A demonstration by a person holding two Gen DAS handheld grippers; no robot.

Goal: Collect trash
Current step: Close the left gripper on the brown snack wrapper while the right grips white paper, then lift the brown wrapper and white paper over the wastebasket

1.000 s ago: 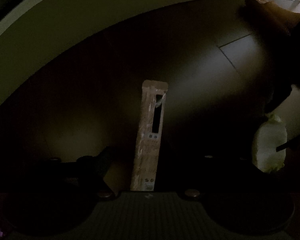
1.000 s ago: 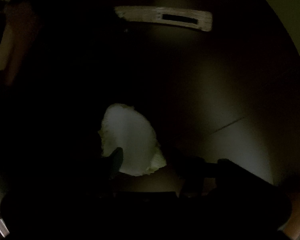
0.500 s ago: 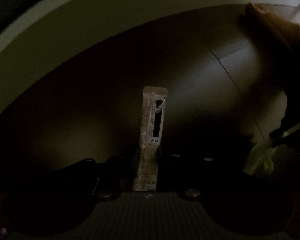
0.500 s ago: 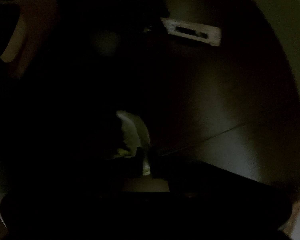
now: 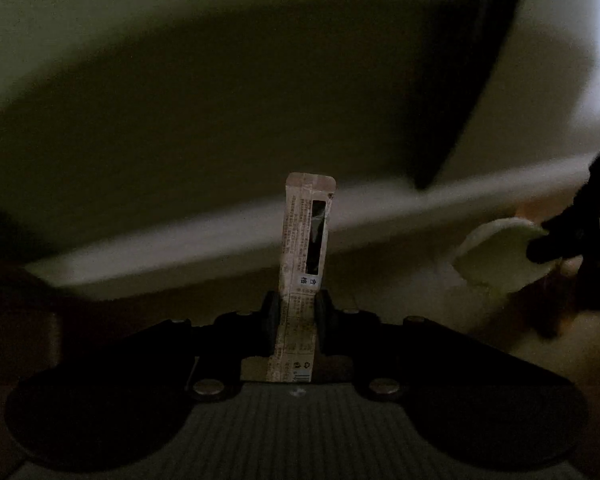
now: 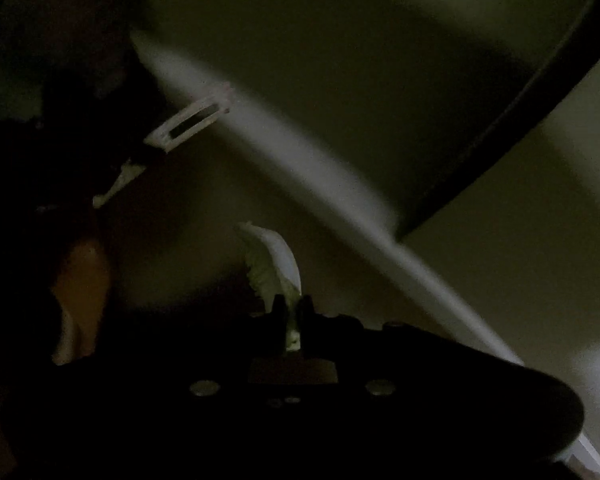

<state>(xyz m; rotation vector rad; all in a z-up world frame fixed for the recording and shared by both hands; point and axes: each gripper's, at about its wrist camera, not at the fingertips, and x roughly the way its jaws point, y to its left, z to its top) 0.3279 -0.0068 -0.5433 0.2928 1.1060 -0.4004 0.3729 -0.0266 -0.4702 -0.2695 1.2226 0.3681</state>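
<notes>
The scene is very dim. My left gripper (image 5: 294, 312) is shut on a long tan stick wrapper (image 5: 306, 240) with a dark window, held upright above the floor. The wrapper also shows in the right wrist view (image 6: 192, 122), at the upper left. My right gripper (image 6: 292, 316) is shut on a pale green crumpled leaf-like scrap (image 6: 274, 260). In the left wrist view that scrap (image 5: 496, 256) shows at the right, pinched by the dark right gripper (image 5: 548, 244).
A pale wall (image 5: 220, 80) with a white baseboard (image 5: 180, 248) fills the background. A dark slanted edge (image 5: 472, 80) crosses the upper right. An orange-brown shape (image 6: 82, 280) sits at the left in the right wrist view.
Both grippers closed on their items and lifted them off the dark floor. The views now tilt up toward the wall and baseboard.
</notes>
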